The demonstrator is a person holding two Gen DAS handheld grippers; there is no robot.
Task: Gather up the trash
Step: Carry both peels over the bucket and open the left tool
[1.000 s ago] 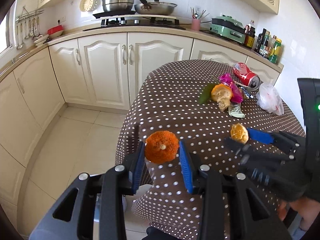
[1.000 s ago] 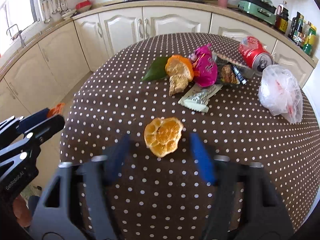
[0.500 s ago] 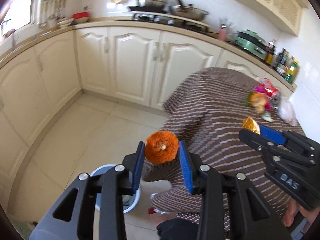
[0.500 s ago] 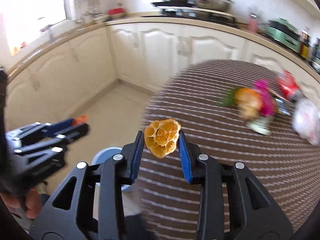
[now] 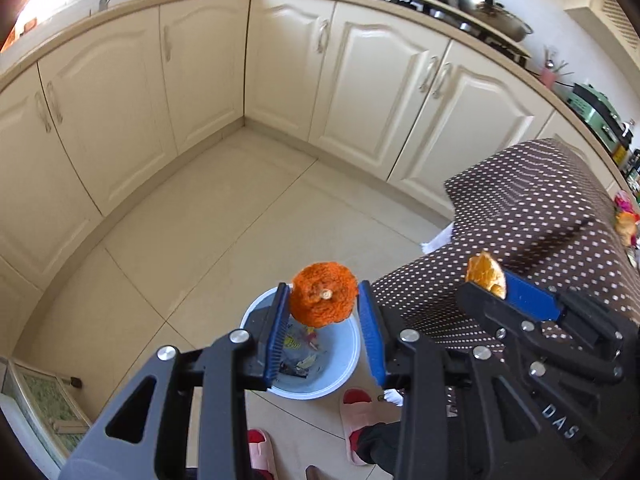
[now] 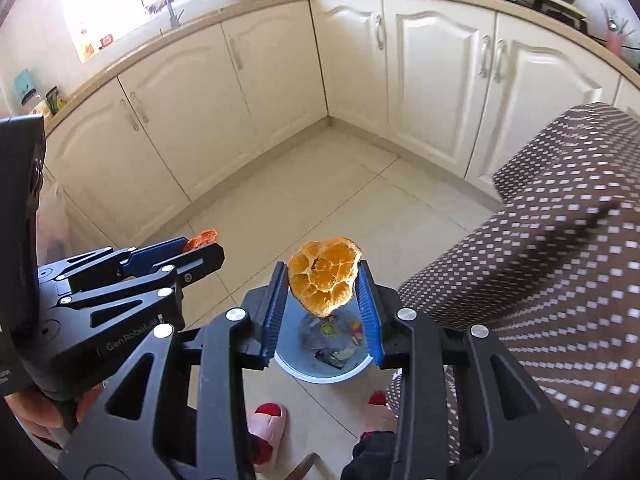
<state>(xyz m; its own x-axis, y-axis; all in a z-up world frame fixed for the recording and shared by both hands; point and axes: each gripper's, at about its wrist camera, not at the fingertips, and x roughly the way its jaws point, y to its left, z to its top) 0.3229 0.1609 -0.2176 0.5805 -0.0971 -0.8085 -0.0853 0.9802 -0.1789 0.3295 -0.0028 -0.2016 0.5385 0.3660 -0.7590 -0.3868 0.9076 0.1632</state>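
Observation:
My left gripper (image 5: 323, 304) is shut on a round orange peel (image 5: 323, 299), its outer skin facing the camera. It hangs above a pale blue bin (image 5: 340, 376) on the floor with wrappers inside. My right gripper (image 6: 323, 288) is shut on a second orange peel (image 6: 323, 283), pith side showing, above the same bin (image 6: 320, 372). In the left wrist view the right gripper (image 5: 486, 280) is at the right with its peel (image 5: 483, 273). The right wrist view shows the left gripper (image 6: 200, 246) at the left, its peel (image 6: 202, 237) just peeking out.
The table with a brown dotted cloth (image 5: 532, 220) stands to the right of the bin, more trash (image 5: 626, 216) at its far edge. Cream cabinets (image 5: 200, 92) line the corner behind. The person's feet in pink slippers (image 5: 356, 412) stand next to the bin.
Both grippers swung left off the table and sank, carrying their peels from above the cloth to above the bin. The bin came into view under the fingers.

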